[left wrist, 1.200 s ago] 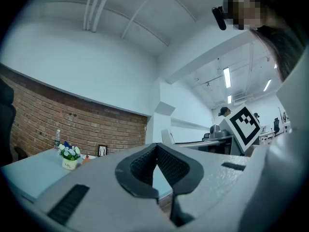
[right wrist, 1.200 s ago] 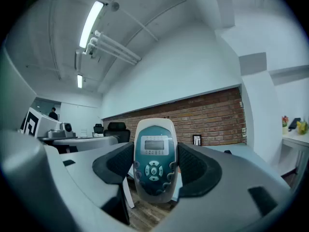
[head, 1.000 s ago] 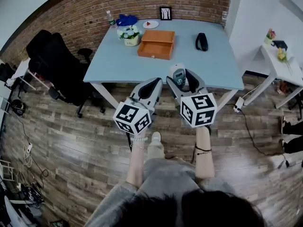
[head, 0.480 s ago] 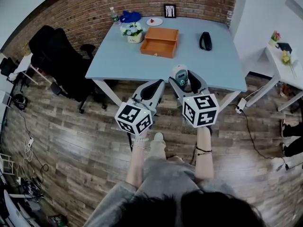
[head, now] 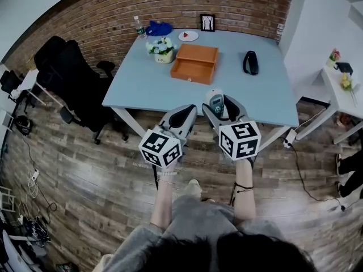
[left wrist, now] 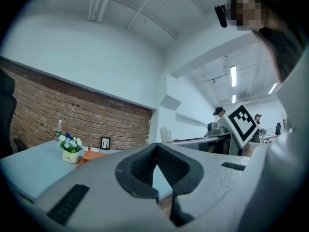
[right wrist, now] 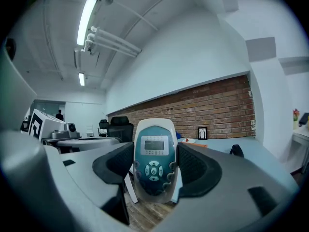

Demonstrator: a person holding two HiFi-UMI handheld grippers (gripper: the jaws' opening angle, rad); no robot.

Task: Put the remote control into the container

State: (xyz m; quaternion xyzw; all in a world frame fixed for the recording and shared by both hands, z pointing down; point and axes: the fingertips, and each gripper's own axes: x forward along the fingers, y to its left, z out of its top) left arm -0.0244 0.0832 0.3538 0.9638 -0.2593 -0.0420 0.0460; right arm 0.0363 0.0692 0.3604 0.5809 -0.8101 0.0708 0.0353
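Observation:
A white and teal remote control (right wrist: 154, 161) stands upright between the pads of my right gripper (right wrist: 154, 167), which is shut on it. In the head view the remote (head: 216, 102) and right gripper (head: 222, 107) hover over the near edge of the light blue table (head: 142, 78). The orange wooden container (head: 195, 64) sits open farther back on the table, apart from both grippers. It shows small in the right gripper view as an orange container (right wrist: 195, 144). My left gripper (head: 180, 118) hangs just in front of the table edge, shut and holding nothing (left wrist: 157, 146).
A flower pot (head: 163, 51) stands left of the container. A black object (head: 250, 62) lies to its right. A picture frame (head: 207, 22), plate (head: 188, 35) and bottle (head: 138, 25) line the back edge. Black office chairs (head: 68, 75) stand left, a white side table (head: 340, 89) right.
Both grippers have come forward to the table's near edge, the right one now over it. The remote stays held in the right gripper. The left stays shut.

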